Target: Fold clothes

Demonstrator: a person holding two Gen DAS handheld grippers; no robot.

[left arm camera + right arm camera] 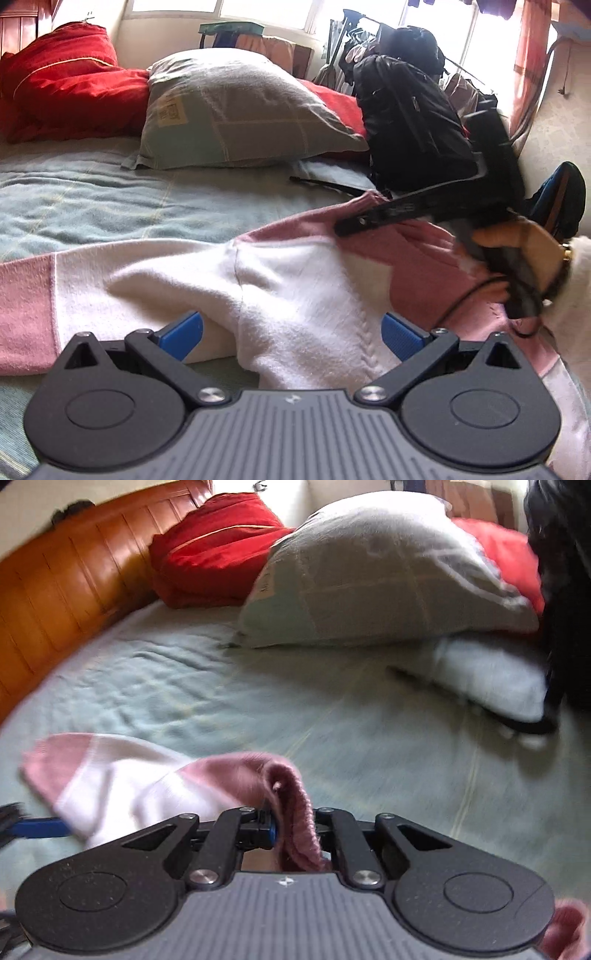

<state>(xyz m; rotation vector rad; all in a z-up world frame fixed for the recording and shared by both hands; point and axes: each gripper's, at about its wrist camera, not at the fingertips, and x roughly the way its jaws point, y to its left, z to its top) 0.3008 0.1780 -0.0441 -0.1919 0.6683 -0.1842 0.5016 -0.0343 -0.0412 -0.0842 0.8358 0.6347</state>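
Green bedspread (92, 199), pink-white sweater (295, 295), right gripper (291, 823) apparently pinching it

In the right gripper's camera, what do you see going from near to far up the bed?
Right gripper pinching the pink and white sweater → bare green bedsheet → grey-green pillow → red bedding by the wooden headboard.

Daylight pours in from the windows (273, 11) far behind the bed, blown out to pure white. The white knit of the sweater (295, 288) glares too. The left wrist view is mostly sharp, with fisheye bending at its edges; the right wrist view is smeared by motion blur, worst on the bedsheet (369, 746) at right
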